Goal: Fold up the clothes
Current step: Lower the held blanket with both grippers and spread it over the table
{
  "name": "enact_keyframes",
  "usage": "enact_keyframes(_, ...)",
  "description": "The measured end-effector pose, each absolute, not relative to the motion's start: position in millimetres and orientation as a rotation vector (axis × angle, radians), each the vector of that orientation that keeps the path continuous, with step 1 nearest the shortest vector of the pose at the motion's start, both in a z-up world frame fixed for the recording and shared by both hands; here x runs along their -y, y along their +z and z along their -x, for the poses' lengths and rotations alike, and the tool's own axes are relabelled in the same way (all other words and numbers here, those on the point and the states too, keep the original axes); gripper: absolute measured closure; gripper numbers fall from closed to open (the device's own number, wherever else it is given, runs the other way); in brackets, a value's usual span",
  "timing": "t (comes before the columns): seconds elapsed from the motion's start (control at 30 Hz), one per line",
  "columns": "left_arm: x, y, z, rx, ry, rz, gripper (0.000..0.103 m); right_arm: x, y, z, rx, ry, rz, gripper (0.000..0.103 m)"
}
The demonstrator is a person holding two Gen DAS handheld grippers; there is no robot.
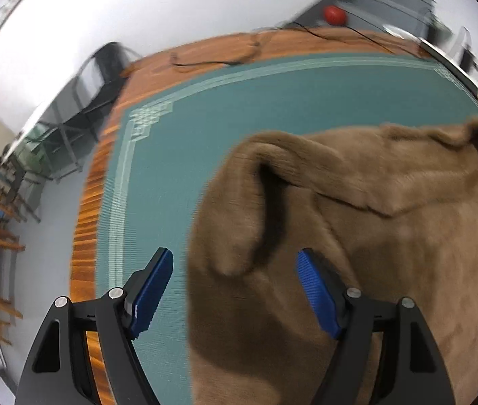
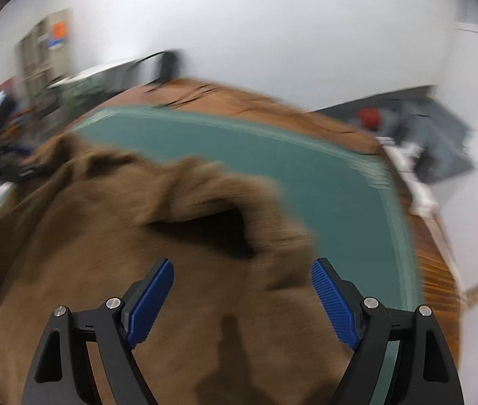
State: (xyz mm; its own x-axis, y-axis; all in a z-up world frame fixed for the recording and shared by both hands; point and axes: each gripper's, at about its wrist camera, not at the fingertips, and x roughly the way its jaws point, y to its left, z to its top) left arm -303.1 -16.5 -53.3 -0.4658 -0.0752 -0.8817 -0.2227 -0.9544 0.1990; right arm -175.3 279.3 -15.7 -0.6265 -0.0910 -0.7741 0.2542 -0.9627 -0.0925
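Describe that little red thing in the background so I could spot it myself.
Start from the wooden table with the green mat and the brown fuzzy garment. Look past the table's far edge to the grey furniture against the wall. The red round object sits there, the only bright red thing among grey shapes; it is too blurred to identify.

White walls surround a wooden table.

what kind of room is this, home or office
Probably an office or workroom, not a home: a wooden table under a green woven mat bears the fuzzy brown garment, with metal-framed desks and grey shelving along bare white walls.
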Motion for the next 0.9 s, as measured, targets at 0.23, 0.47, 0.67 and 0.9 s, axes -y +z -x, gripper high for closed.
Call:
enact_keyframes(0.23,-4.9,-70.0,345.6,-0.408,2.513,1.671,0.023,-238.8,-58.7,237.0,-0.327,-2.432,-1.446,0.017)
enact_keyframes(0.47,33.0,-35.3,390.0,0.127,2.702,1.522,0.023,-286.5,-29.9,290.3,0.001,-2.926,-1.137,0.017)
enact_keyframes(0.67,39.8,-42.4,369.1,0.019,2.649,1.596,0.023,-273.4,-45.5,276.1,-0.134,-2.829,-1.204,0.017)
enact_keyframes(0.9,68.8,-36.1,290.4,-0.033,2.576,1.601,0.023,-278.6,-28.7,216.3,-0.057,-2.737,-1.221,0.017)
